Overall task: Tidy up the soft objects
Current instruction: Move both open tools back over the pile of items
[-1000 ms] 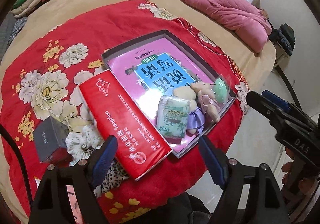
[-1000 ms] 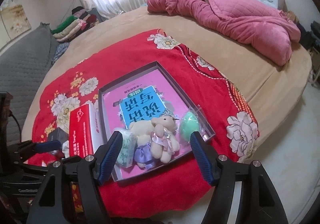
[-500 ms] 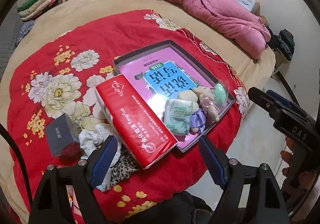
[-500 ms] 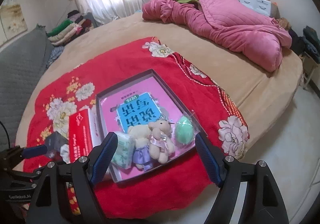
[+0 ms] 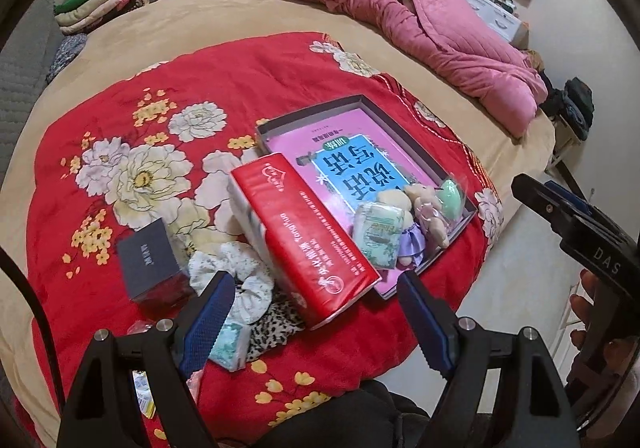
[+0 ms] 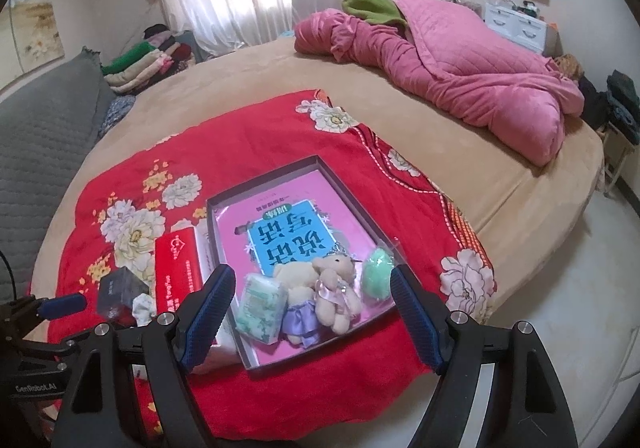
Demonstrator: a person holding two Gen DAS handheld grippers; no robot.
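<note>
A shallow grey box (image 5: 308,116) lies on the red flowered blanket (image 5: 240,68) and holds a pink and blue book. At the box's near end sit a green tissue pack (image 5: 376,228), two small teddy bears (image 5: 424,208) and a bagged green sponge (image 5: 450,192). A long red tissue pack (image 5: 304,236) leans on the box's left rim. A white scrunchie (image 5: 236,268), a leopard-print cloth (image 5: 272,324) and a small tissue pack (image 5: 230,344) lie near my left gripper (image 5: 312,288), which hangs open and empty above them. My right gripper (image 6: 312,276) is open and empty above the bears (image 6: 332,288).
A dark grey cube box (image 5: 148,260) stands left of the scrunchie. A rumpled pink quilt (image 6: 460,60) lies at the far right of the tan bed. Folded clothes (image 6: 144,64) are stacked at the back left. The bed edge and floor (image 6: 560,288) are to the right.
Both grippers have risen and drawn back, so the box and items look smaller and lower. The right jaws have spread wider. Nothing on the blanket moved.
</note>
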